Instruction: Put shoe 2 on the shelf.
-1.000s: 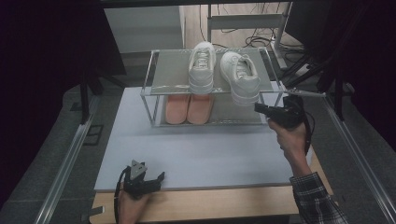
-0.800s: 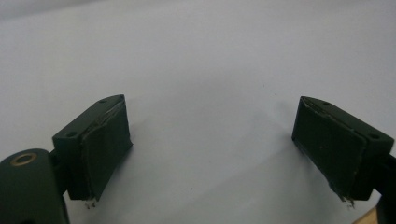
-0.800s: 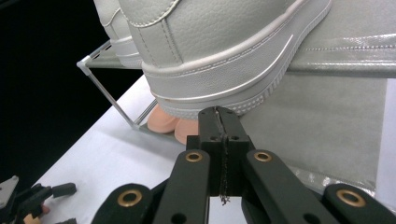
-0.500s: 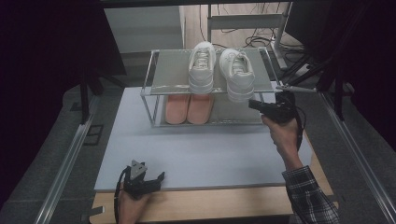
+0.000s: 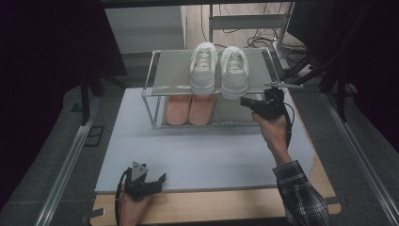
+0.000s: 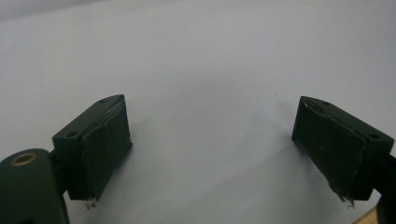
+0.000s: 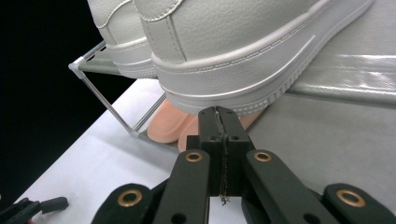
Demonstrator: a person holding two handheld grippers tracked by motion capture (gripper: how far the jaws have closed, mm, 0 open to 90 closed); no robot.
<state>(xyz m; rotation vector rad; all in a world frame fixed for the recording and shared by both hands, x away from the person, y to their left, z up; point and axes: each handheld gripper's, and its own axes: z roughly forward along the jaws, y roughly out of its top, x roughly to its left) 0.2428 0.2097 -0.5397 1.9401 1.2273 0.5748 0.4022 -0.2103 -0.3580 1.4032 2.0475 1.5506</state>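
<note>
White shoes sit side by side on the top shelf of the clear rack, and we see a pink pair on the shelf under them. We hold our right gripper just under the heel of the right white shoe; its jaws are pressed together with nothing between them. Our left gripper lies low on the pale mat near the table's front edge, jaws wide apart and empty.

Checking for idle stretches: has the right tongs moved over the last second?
Yes. The right tongs moved left along the front of the shoe rack, toward the heel of the right white shoe.
</note>
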